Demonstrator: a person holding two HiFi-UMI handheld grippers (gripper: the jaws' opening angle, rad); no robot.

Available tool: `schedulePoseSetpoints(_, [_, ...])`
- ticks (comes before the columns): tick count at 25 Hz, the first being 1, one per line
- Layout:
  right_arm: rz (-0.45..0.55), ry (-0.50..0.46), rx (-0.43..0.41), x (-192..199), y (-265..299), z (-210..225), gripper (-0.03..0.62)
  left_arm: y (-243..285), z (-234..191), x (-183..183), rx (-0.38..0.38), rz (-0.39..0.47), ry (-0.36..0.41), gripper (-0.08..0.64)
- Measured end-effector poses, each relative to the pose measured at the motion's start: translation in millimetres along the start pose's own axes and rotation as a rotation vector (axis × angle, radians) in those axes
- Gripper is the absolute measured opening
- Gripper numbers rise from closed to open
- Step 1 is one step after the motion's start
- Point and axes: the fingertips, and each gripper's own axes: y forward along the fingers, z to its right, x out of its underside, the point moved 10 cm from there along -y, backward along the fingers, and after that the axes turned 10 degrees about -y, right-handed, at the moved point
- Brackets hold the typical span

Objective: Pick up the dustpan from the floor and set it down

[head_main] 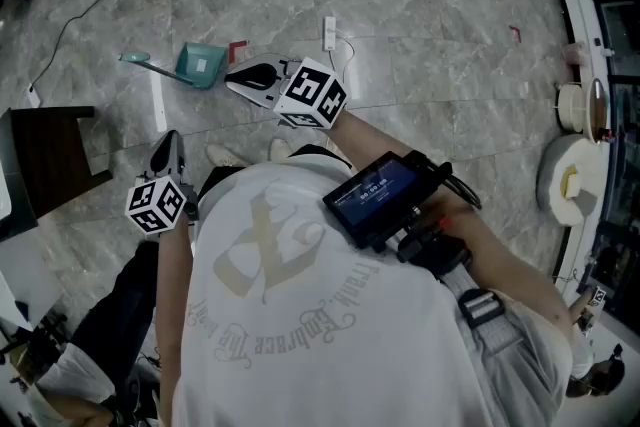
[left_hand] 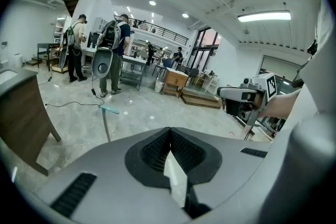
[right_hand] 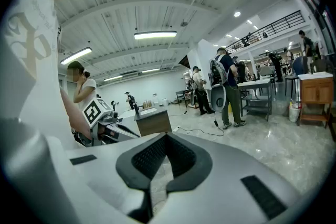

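Observation:
A teal dustpan (head_main: 200, 65) stands on the grey marble floor, its long handle (head_main: 148, 63) reaching left. In the left gripper view only the handle (left_hand: 107, 118) shows above the gripper body. My right gripper (head_main: 248, 81) hovers just right of the pan, apart from it, jaws shut and empty, fingertips meeting (right_hand: 167, 137). Nearer the person's body and lower left, my left gripper (head_main: 168, 151) is also shut with nothing in it, pads together (left_hand: 169, 136). Each gripper appears in the other's view: the right gripper (left_hand: 247, 98) and the left gripper (right_hand: 105, 122).
A dark wooden table (head_main: 48, 160) stands at the left. A black cable (head_main: 68, 23) and a white power strip (head_main: 329, 32) lie on the floor beyond the pan. Shelving with white things (head_main: 585, 125) lines the right edge. People (left_hand: 113, 55) stand far off by workbenches.

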Motion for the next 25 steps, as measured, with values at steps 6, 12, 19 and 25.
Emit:
schedulePoseSetpoints(6, [0.065,0.041,0.036,6.2,-5.6,-0.4,0.015,2.1,0.6,-2.2,-0.003,0.014,0.011,0.012])
schedulePoseSetpoints(12, [0.034,0.054,0.069,22.2,-10.8,0.5,0.015,3.6,2.6,0.7,-0.001,0.003,0.029,0.012])
schedulePoseSetpoints(19, [0.022,0.124,0.124,38.7,-11.8,-2.0,0.015,2.4,-2.9,-4.0,-0.015,-0.008,0.035,0.012])
schedulePoseSetpoints(25, [0.019,0.156,0.138,43.3,-24.8,-4.7,0.016,4.2,6.5,-6.0,-0.002,-0.022,0.035,0.012])
